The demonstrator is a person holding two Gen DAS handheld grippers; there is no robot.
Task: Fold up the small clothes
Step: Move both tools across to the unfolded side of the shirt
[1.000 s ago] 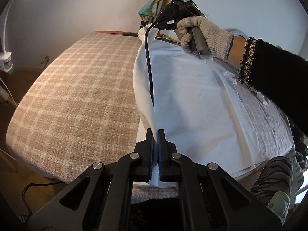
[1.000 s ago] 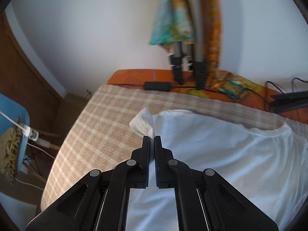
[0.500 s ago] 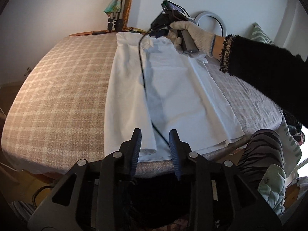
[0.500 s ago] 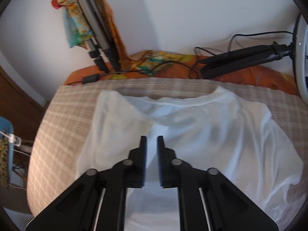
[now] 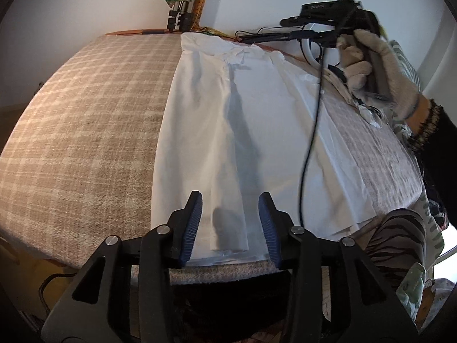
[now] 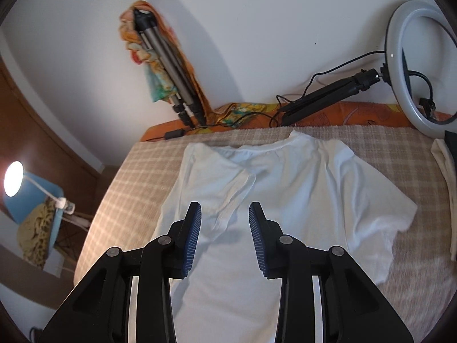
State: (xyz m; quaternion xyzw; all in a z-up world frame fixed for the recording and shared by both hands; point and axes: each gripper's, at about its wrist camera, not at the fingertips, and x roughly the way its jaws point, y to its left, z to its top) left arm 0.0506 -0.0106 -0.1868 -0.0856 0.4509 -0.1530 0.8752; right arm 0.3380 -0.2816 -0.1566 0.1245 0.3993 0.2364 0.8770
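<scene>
Tools (image 5: 230,223) (image 6: 225,228) spread, white shirt (image 6: 257,200) half-folded

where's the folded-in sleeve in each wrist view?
Left wrist: the sleeve is at top centre, far end of the shirt.
Right wrist: the sleeve is at centre, just beyond the open fingertips.
Shared landmark: tripod against the wall.

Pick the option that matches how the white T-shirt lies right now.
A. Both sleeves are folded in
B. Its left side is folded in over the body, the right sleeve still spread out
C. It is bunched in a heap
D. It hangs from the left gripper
B: in the right wrist view the white T-shirt has one side folded over its body, while the other sleeve lies spread on the checked blanket; both grippers are open.
</scene>
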